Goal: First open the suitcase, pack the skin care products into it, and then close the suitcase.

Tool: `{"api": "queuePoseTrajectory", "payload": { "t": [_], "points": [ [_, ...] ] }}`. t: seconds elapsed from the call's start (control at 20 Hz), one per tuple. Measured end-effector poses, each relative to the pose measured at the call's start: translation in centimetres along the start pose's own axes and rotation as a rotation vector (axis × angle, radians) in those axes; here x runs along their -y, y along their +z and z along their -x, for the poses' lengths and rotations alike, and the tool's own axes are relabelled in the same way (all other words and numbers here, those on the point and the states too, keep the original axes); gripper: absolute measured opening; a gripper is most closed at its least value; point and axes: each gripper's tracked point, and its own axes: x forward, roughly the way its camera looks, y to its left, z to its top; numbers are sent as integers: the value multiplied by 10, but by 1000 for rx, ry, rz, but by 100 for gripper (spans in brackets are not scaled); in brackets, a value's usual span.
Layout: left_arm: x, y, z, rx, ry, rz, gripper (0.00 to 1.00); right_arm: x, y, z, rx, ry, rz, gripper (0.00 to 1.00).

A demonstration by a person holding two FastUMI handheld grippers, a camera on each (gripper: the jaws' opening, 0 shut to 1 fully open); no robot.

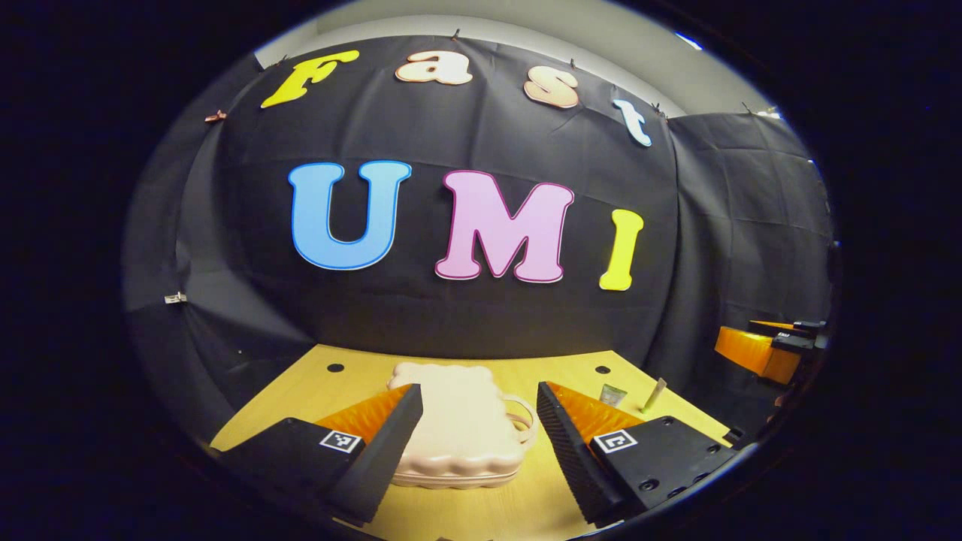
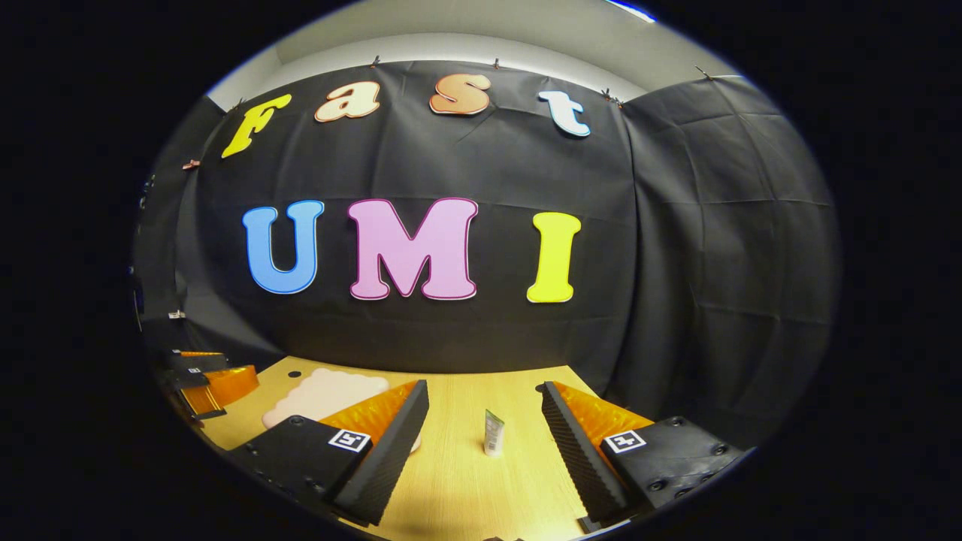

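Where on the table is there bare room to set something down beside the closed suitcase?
Bare wood lies between the suitcase and the upright tube, and along the table's near edge in front of both. It is tighter at the far right, where the tube stands beside a thin stick-like item.

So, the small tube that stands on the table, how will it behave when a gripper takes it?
The tube stands upright on a narrow end, apart from the suitcase, so a side push would probably tip it. It looks small and thin, likely light and soft under a squeeze.
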Motion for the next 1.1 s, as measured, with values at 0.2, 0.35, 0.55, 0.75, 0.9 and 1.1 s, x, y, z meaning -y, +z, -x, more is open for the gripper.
{"api": "queuePoseTrajectory", "payload": {
  "t": [0.2,0.35,0.55,0.75,0.9,1.1],
  "points": [
    [57,-11,-50,-52,-117,3,96,23,2,-7,3,-28,11,96],
    [92,-36,-106,-129,-153,-25,96,42,-3,-20,-11,-36,18,96],
    [112,-87,-173,-257,-130,-58,96,64,-17,-42,-33,-17,29,96],
    [114,-150,-222,-421,-68,-93,96,68,-53,-62,-124,54,0,96],
    [103,-184,-245,-507,24,-155,90,65,-79,-72,-186,113,-10,97],
    [88,-222,-257,-611,139,-160,87,64,-108,-87,-258,176,-40,97]
  ]
}}
